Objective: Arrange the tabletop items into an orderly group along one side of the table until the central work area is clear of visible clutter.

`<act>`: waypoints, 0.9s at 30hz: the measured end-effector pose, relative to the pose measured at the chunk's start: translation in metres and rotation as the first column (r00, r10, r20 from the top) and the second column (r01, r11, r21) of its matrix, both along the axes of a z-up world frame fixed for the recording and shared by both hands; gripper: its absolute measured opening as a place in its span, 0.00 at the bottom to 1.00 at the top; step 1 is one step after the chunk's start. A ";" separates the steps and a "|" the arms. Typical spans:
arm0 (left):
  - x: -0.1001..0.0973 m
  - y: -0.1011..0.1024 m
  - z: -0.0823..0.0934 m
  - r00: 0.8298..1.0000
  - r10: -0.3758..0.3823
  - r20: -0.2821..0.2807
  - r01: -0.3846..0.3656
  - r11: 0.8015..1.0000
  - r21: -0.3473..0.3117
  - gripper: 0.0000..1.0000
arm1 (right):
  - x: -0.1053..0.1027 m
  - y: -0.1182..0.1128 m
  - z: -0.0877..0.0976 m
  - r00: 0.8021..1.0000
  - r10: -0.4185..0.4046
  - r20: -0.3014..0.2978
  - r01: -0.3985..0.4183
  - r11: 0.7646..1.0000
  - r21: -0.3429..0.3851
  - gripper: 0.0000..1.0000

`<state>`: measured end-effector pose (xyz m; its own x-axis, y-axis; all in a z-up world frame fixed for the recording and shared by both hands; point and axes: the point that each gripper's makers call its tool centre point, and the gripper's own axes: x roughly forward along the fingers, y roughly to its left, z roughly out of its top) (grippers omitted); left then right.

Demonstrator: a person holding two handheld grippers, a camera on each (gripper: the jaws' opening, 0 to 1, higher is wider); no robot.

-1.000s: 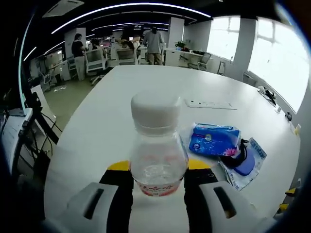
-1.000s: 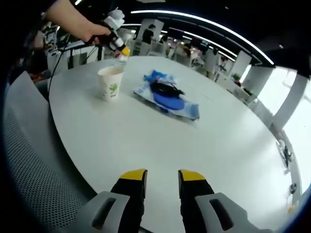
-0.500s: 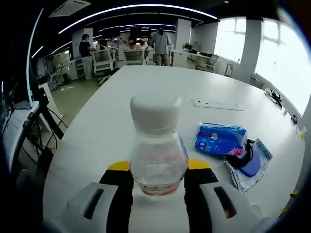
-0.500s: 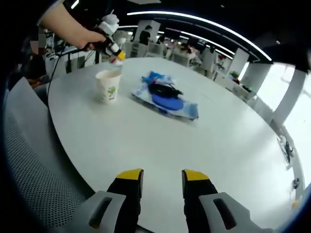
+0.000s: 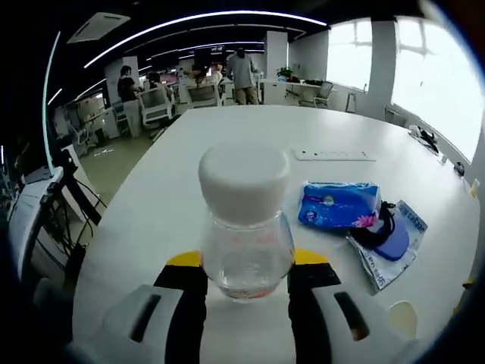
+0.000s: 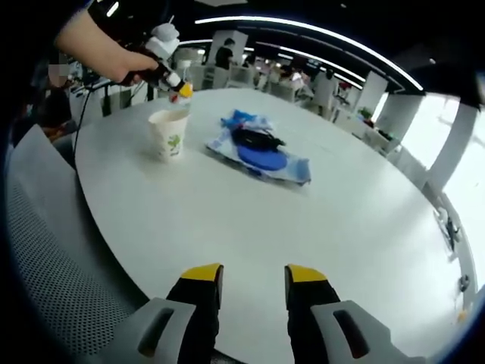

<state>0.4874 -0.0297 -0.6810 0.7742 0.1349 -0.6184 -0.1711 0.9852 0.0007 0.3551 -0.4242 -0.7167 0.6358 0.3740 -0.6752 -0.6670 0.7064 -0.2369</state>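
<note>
Between the left tool's [image 5: 244, 265] jaws a clear bottle [image 5: 245, 227] sits pinched, carried above the white surface [image 5: 227, 144] with the blue packet [image 5: 339, 205] at 2 o'clock, likely needing setting beside it, while the right tool [image 6: 248, 274] hovers spread, empty.

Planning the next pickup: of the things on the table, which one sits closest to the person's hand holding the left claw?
The paper cup, white with a green print, standing upright just below that hand; the blue packets lie farther along the table.
</note>
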 end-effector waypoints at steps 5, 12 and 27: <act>-0.001 -0.001 0.001 1.000 -0.028 0.002 0.028 0.999 -0.035 0.41 | 0.000 0.000 0.001 1.000 -0.002 0.003 0.002 1.000 0.004 0.32; -0.006 -0.015 0.020 0.990 -0.120 0.071 0.122 0.992 -0.032 0.63 | 0.001 0.001 0.002 1.000 0.003 0.008 -0.003 1.000 0.007 0.32; -0.108 -0.033 0.032 0.982 -0.150 0.116 0.147 0.989 0.032 0.64 | 0.000 -0.001 0.003 1.000 0.002 0.017 -0.002 1.000 0.015 0.32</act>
